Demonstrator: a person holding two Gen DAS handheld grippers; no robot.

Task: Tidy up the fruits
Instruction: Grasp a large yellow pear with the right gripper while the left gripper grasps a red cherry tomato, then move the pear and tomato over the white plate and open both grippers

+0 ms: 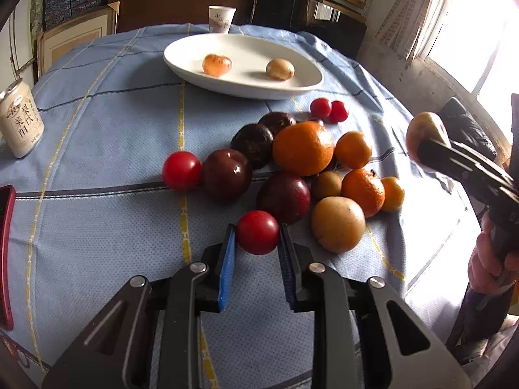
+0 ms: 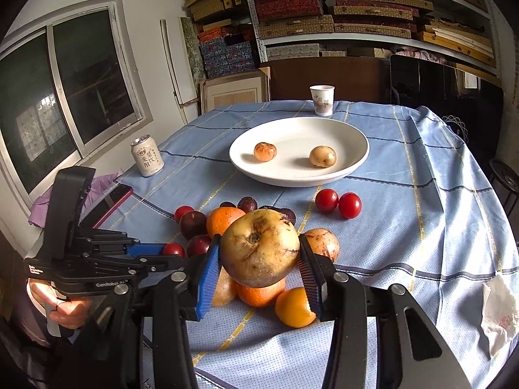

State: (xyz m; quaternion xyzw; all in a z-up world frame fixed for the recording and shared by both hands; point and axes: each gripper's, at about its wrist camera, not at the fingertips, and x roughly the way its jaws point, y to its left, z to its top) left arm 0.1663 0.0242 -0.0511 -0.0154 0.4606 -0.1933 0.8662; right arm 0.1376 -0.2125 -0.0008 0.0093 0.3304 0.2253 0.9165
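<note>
While clamped on fruit over a blue checked tablecloth (image 1: 107, 136): both tongs.

Left wrist view: left gripper (image 1: 257, 243) pinching a red tomato (image 1: 258, 232), fruit pile just ahead, white plate (image 1: 246, 89) beyond, right-side window glare washing out detail. Right wrist view: right gripper (image 2: 259, 256) clamping a yellow pear (image 2: 259, 248) lifted over the pile, hiding fruit beneath; stacked shelves (image 2: 373, 16) behind.

Plate (image 2: 353, 165) behind fruit pile (image 1: 301, 168); cup (image 2: 322, 100) behind plate; can (image 2: 147, 155) left.
</note>
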